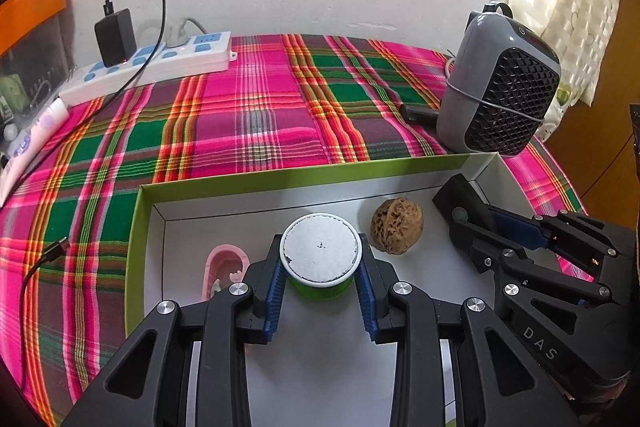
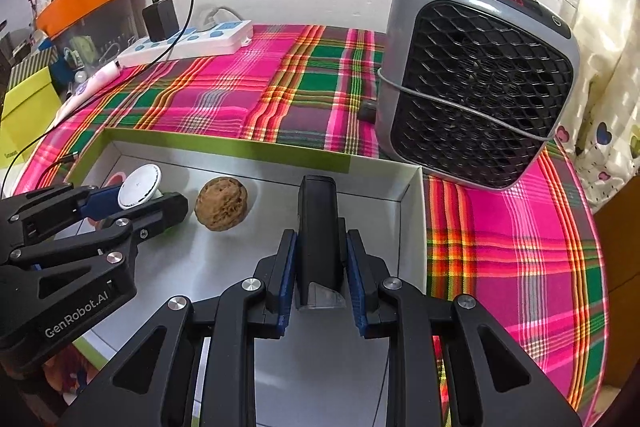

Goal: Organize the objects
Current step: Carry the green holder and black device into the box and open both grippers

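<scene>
Left hand-held gripper point(image 1: 320, 279) angled down, clamping jar point(image 1: 320, 253).

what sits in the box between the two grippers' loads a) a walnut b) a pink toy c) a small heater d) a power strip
a, the walnut lies loose on the floor of the box, with the white-lidded green jar in the left gripper on one side and the black object in the right gripper on the other.

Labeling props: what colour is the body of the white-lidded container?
Green body under a white lid; the left wrist view shows it best.
</scene>
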{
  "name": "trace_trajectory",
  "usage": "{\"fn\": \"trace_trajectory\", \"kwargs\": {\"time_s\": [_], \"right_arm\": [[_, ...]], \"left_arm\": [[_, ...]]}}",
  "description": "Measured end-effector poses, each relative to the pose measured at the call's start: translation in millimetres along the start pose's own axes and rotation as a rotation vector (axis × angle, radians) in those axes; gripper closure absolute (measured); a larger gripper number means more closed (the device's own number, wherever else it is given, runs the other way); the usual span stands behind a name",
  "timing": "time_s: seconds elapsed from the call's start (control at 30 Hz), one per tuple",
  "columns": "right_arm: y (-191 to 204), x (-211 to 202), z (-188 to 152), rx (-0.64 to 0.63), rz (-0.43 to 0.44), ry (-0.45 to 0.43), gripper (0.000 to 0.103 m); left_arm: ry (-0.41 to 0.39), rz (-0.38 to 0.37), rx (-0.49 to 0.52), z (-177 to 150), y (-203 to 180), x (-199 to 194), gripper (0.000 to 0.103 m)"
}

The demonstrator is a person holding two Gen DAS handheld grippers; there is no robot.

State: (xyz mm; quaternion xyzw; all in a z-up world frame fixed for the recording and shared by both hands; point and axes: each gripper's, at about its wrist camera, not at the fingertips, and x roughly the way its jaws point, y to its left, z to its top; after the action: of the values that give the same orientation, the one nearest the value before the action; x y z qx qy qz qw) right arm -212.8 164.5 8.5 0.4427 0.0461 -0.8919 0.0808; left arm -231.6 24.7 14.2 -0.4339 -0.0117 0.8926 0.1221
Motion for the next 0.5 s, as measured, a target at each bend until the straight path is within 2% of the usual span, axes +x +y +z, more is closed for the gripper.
{"fn": "trace_trajectory", "kwargs": {"time_s": [0.3, 0.5], "right_arm": [[-2.8, -2.2, 0.0, 0.011, 0.007, -0.009, 0.078], [-3.7, -6.3, -0.1, 0.019, 0.005, -0.022, 0.066]], "left_arm": [[0.001, -0.006, -0.006, 0.3, -0.3, -0.3, 0.071], [0.006, -0.019, -0.024, -1.9, 2.2, -2.7, 0.066]]}}
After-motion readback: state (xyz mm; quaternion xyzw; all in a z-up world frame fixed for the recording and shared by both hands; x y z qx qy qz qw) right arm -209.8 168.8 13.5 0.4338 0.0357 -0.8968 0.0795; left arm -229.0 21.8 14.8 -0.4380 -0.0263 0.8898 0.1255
